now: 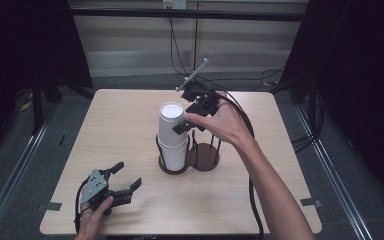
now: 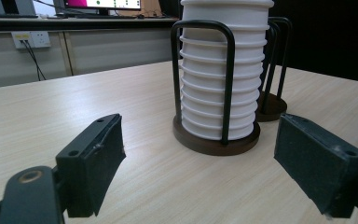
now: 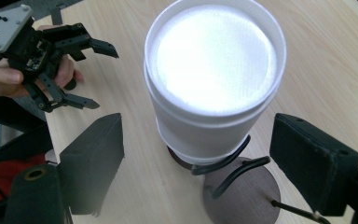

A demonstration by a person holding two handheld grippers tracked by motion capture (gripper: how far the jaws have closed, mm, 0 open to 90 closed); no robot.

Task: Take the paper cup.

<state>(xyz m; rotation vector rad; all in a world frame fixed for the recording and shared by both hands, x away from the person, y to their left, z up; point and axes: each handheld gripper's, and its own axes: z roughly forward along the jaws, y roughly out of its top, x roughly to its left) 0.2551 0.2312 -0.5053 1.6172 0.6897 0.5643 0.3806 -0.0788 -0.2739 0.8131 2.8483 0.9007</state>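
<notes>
High view: a stack of white cups [image 1: 173, 134] stands in the left half of a dark double holder [image 1: 188, 161] near the middle of the desk [image 1: 125, 125]. The holder's right half holds no cups, and its wire posts are partly hidden behind the person's right hand [image 1: 220, 122]. That hand holds the right tool [image 1: 192, 116] up beside the top of the stack, on the stack's right; the hand covers much of the tool, so from here it is hard to say whether a jaw touches the top cup.

In the right gripper view the two black jaws stand wide apart on either side of the stack [image 3: 214, 79], with bare desk showing between each pad and the cup wall, so the tool appears open and holding nothing. The bottom of the stack is hidden by the upper cups, and only bits of the holder's wire and base [image 3: 242, 191] can be seen.

The left tool [image 1: 125, 180] rests low near the front left of the desk, in the left hand [image 1: 97, 212], which is cut off by the bottom edge. In the left gripper view its jaws are spread with nothing between them, well short of the stack [image 2: 221, 79], whose top is cut off by the frame.
</notes>
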